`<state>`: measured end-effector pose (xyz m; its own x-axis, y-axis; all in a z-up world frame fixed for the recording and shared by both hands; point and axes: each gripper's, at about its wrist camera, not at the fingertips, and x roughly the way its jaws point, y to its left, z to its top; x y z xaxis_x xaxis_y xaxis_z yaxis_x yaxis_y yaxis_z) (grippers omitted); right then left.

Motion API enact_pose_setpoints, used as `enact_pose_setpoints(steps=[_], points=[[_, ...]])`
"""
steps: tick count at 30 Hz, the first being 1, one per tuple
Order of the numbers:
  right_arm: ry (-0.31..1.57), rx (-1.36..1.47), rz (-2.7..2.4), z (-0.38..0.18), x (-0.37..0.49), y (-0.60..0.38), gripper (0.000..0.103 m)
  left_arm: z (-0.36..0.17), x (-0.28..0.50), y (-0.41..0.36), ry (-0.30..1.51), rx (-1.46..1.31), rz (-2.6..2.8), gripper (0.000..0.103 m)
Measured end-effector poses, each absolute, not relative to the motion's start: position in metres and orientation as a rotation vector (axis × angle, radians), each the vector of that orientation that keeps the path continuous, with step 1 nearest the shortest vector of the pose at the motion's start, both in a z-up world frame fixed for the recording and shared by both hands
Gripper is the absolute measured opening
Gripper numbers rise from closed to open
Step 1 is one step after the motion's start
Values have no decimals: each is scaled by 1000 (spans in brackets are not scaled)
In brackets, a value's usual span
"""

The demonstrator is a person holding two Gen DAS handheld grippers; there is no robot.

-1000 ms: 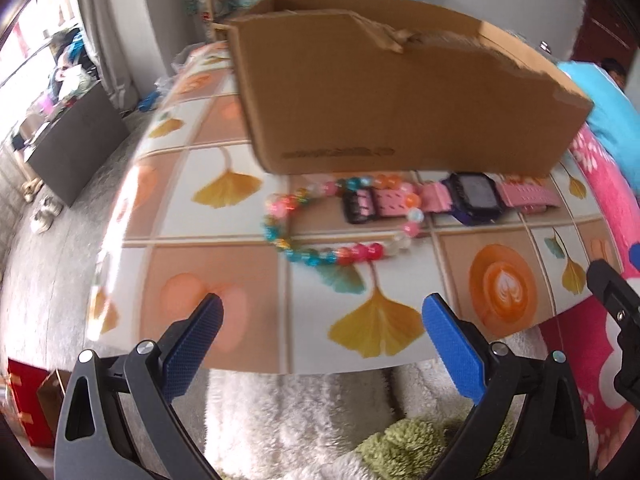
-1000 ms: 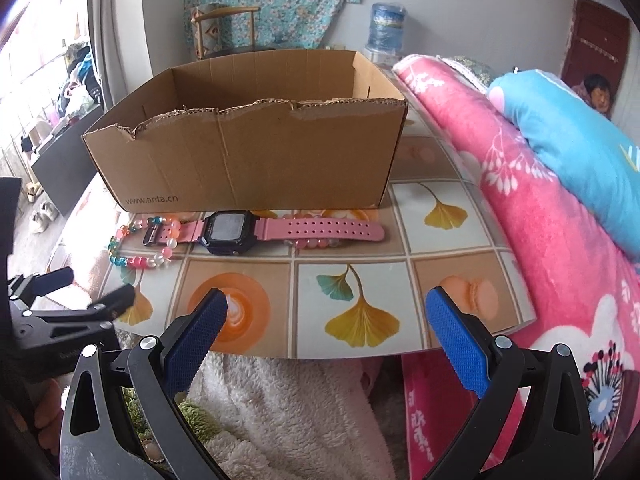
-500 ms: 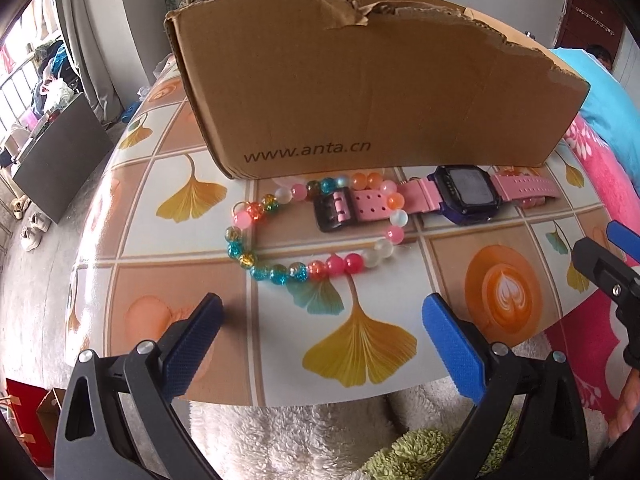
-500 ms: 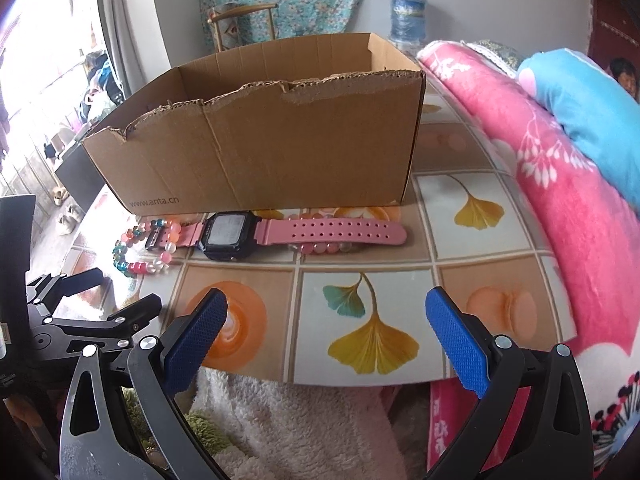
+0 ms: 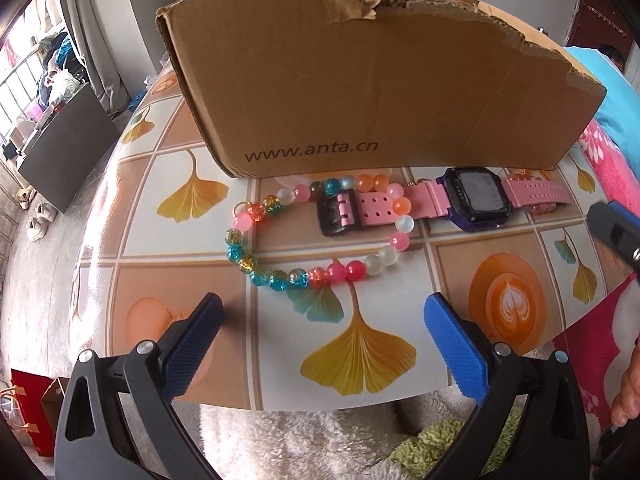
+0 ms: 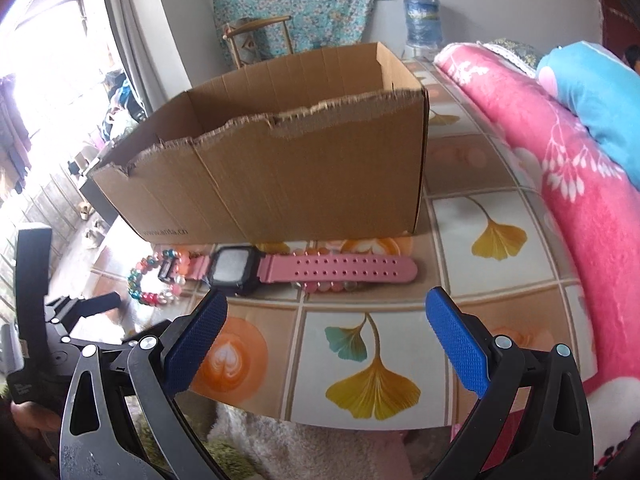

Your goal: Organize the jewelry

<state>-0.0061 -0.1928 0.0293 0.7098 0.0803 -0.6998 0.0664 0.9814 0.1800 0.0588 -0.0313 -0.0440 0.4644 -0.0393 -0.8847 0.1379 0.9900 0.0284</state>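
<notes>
In the left wrist view the left gripper (image 5: 322,314) fills the bottom of the frame, its blue-padded fingers spread wide with nothing between them, hovering over the near edge of the tiled table (image 5: 176,248). Just above the gap, in the middle of the frame, lies the beaded bracelet (image 5: 312,276), a loop of pink, teal, orange and white beads flat on the tabletop. The buckle end of the pink watch (image 5: 476,200) lies inside that loop, and the strap crosses over the beads on the loop's right side; the dark watch face sits to the right of centre. Both pieces lie just in front of the cardboard box (image 5: 360,80), which takes up the upper half of the frame, its torn top edge open

In the right wrist view the right gripper (image 6: 326,314) is likewise wide open and holding nothing, low in the frame above the table's front edge. The watch (image 6: 236,270) stretches across the centre just above it, with a second string of pale pink beads (image 6: 328,287) peeking out from under the long strap. At the right a pink floral blanket (image 6: 560,184) borders the table
</notes>
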Motion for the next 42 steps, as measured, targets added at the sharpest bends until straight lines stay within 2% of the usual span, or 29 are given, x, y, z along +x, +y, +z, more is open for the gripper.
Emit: enact_pose_setpoints(steps=[6, 8, 12, 15, 25, 29, 39, 42], points=[[759, 258, 122, 38, 4, -180, 95, -32, 50, -10, 1030, 49, -87, 98], [772, 254, 180, 39, 10, -167, 89, -22, 50, 3, 985, 10, -95, 98], [773, 275, 278, 41, 20, -141, 86, -13, 56, 23, 931, -25, -110, 87], [805, 277, 327, 37, 30, -123, 79, -13, 65, 34, 908, -64, -150, 79], [943, 184, 354, 29, 62, -78, 42, -32, 86, 43, 966, -81, -226, 58], [983, 138, 338, 24, 65, -73, 32, -36, 86, 47, 982, -90, -238, 51], [1018, 43, 280, 17, 75, -58, 20, -37, 87, 40, 988, -60, -278, 25], [1017, 16, 279, 19, 76, -59, 19, -37, 89, 38, 993, -34, -273, 22]])
